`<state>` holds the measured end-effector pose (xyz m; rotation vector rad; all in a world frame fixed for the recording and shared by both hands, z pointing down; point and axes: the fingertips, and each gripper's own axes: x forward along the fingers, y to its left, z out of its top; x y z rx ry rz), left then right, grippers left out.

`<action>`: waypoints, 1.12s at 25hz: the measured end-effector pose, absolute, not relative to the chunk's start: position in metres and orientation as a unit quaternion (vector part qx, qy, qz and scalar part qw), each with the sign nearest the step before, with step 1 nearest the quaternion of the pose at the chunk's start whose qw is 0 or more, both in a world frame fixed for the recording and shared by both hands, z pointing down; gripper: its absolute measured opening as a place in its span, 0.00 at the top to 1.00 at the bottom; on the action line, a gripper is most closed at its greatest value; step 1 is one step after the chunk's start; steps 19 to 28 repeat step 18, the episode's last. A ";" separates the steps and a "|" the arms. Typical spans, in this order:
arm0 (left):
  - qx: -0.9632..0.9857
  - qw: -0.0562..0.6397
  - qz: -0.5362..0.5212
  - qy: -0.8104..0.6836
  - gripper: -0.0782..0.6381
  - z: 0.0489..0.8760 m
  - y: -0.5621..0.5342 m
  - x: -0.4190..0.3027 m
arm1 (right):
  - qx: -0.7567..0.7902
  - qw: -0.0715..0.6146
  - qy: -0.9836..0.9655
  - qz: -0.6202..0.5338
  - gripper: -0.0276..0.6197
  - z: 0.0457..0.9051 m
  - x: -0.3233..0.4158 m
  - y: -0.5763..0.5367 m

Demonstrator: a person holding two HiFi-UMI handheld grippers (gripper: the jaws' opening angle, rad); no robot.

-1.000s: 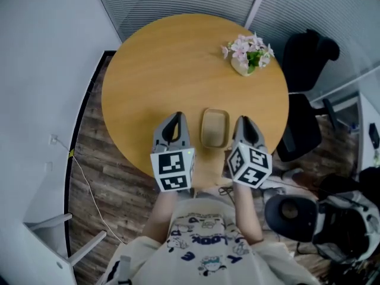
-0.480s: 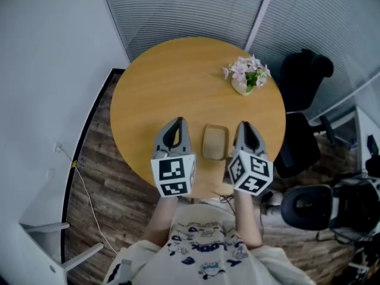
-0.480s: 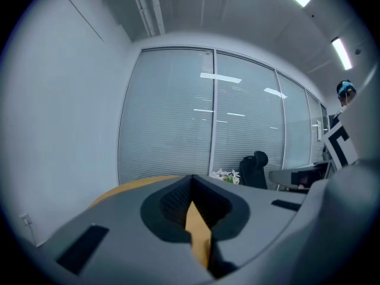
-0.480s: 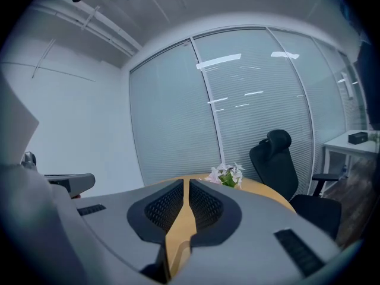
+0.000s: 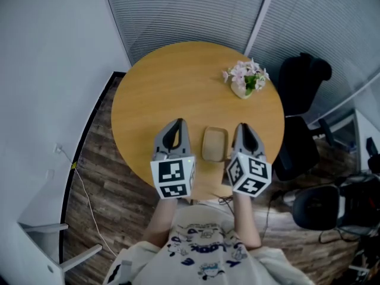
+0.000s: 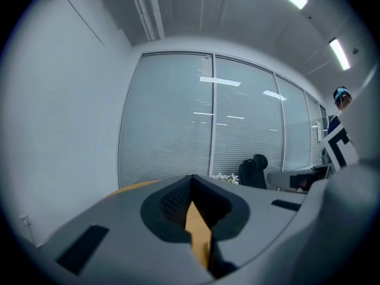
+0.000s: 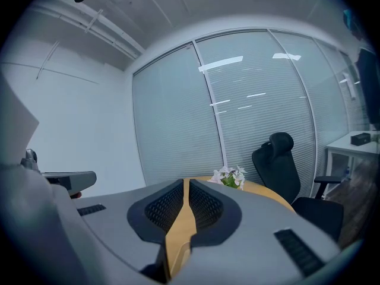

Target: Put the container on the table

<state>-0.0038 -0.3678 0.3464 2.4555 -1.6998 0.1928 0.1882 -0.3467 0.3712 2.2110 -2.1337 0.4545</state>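
A shallow tan container (image 5: 215, 143) lies on the round wooden table (image 5: 178, 82), close to its near edge. My left gripper (image 5: 176, 123) hovers just left of it, and my right gripper (image 5: 242, 126) just right of it; neither touches it. Both are shut and hold nothing. In the left gripper view the left gripper (image 6: 192, 184) has its jaws closed, with only a thin wedge of tabletop showing between them. The right gripper view shows the same for the right gripper (image 7: 185, 184). Neither gripper view shows the container.
A small pot of pink flowers (image 5: 245, 79) stands at the table's far right. A black office chair (image 5: 300, 100) is behind the table on the right, another chair (image 5: 314, 206) near my right side. Blinds-covered glass walls stand beyond the table, and a cable lies on the floor at left.
The head view has pulled back a little, so the table looks smaller. Both grippers stay shut on either side of the container, which has not moved on the table.
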 end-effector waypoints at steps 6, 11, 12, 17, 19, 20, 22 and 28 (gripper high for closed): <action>0.819 0.074 0.065 -0.566 0.89 0.347 -0.367 -0.001 | 0.712 0.022 -0.687 0.147 0.91 0.374 0.191 -0.345; 0.817 0.075 0.065 -0.568 0.89 0.346 -0.367 -0.002 | 0.712 0.025 -0.686 0.147 0.91 0.374 0.192 -0.345; 0.817 0.075 0.065 -0.568 0.89 0.346 -0.367 -0.003 | 0.712 0.026 -0.686 0.146 0.91 0.374 0.192 -0.345; 0.817 0.074 0.064 -0.569 0.89 0.344 -0.369 -0.005 | 0.715 0.027 -0.683 0.146 0.91 0.374 0.194 -0.346; 0.817 0.073 0.063 -0.569 0.89 0.344 -0.370 -0.005 | 0.715 0.027 -0.683 0.146 0.91 0.374 0.194 -0.346; 0.817 0.073 0.063 -0.569 0.89 0.344 -0.370 -0.005 | 0.715 0.027 -0.683 0.146 0.91 0.374 0.194 -0.346; 0.817 0.073 0.063 -0.569 0.89 0.344 -0.370 -0.005 | 0.715 0.027 -0.683 0.146 0.91 0.374 0.194 -0.346; 0.817 0.073 0.063 -0.569 0.89 0.344 -0.370 -0.005 | 0.715 0.027 -0.683 0.146 0.91 0.374 0.194 -0.346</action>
